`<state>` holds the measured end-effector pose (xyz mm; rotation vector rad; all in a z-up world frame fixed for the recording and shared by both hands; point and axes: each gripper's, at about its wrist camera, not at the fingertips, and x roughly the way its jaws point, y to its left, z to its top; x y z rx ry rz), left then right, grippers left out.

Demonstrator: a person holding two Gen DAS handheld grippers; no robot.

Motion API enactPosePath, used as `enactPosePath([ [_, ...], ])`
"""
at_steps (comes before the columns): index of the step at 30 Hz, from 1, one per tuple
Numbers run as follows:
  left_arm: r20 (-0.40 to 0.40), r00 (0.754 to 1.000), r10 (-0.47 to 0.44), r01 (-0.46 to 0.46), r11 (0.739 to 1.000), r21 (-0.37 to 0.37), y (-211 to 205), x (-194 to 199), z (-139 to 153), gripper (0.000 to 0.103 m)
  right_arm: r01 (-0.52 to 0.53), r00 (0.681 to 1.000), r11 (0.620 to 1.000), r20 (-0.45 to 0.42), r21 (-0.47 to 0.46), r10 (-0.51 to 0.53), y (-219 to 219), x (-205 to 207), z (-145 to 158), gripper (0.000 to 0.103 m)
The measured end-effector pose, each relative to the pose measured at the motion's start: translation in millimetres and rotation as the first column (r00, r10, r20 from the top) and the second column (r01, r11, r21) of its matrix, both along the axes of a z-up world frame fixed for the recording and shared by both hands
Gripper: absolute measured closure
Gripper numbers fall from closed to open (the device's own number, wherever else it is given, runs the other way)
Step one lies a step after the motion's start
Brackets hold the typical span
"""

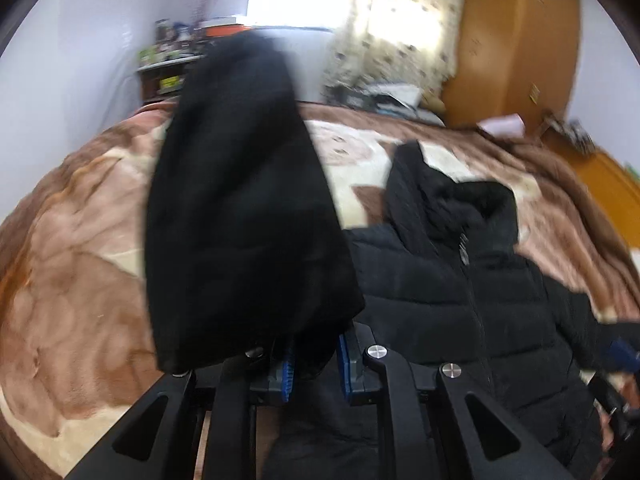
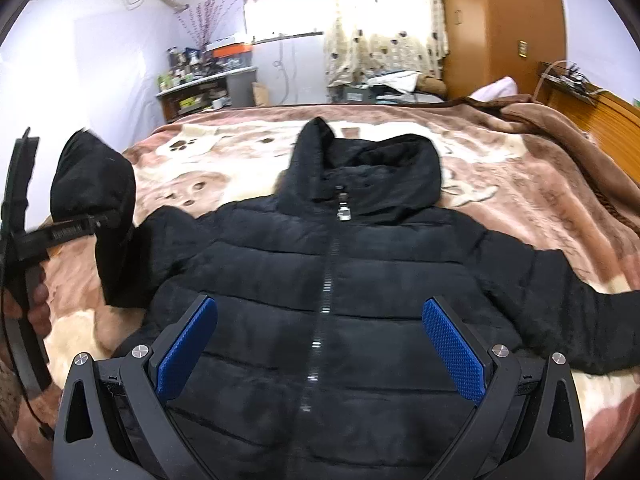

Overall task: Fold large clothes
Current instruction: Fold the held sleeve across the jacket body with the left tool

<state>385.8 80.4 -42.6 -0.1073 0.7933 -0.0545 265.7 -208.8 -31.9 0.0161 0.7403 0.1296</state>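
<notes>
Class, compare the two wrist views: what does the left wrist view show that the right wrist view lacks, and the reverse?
Left wrist view only: the left gripper seen from behind, shut on the lifted black sleeve.

Right wrist view only: the right gripper open above the jacket, and the whole hood with its zipper pull.

Both: the black puffer jacket on the brown blanket, the curtained window, the wooden wardrobe.

A home bedroom: blanketed bed (image 2: 500, 168), curtained window (image 2: 384, 20), wooden wardrobe (image 2: 500, 28).
</notes>
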Motion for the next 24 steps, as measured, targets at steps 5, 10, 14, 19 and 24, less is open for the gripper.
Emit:
enactPosePath([
  [5, -0.086, 0.995, -0.058, 0.059, 0.998, 0.005, -37.6, 14.7, -28.8, 0.082, 0.046, 0.999, 0.999, -0.01, 0.018, -0.046, -24.5, -1.0, -1.8, 0.001],
  [10, -0.187, 0.975, -0.116, 0.118, 0.993, -0.001, -60.5, 31.9, -59.8, 0.054, 0.076, 0.997, 0.997, -0.026, 0.021, -0.075, -41.2, -0.5, -6.9, 0.001],
  [14, -0.195, 0.962, -0.189, 0.172, 0.98, -0.101, -58.0, 24.5, -68.1, 0.035, 0.072, 0.996, 0.997, -0.052, 0.029, -0.071, -45.6, 6.8, -14.4, 0.001],
  [19, -0.115, 0.971, -0.209, 0.188, 0.967, -0.171, -26.5, 10.4, -47.5, 0.03, -0.004, 0.994, 0.997, -0.106, 0.071, 0.012, -30.2, 32.1, -32.0, 0.001],
  [24, -0.061, 0.992, -0.113, 0.109, 0.992, -0.067, 13.8, 11.0, -21.5, 0.022, -0.098, 0.98, 0.988, -0.159, 0.122, 0.117, 4.2, 67.0, -59.6, 0.001],
])
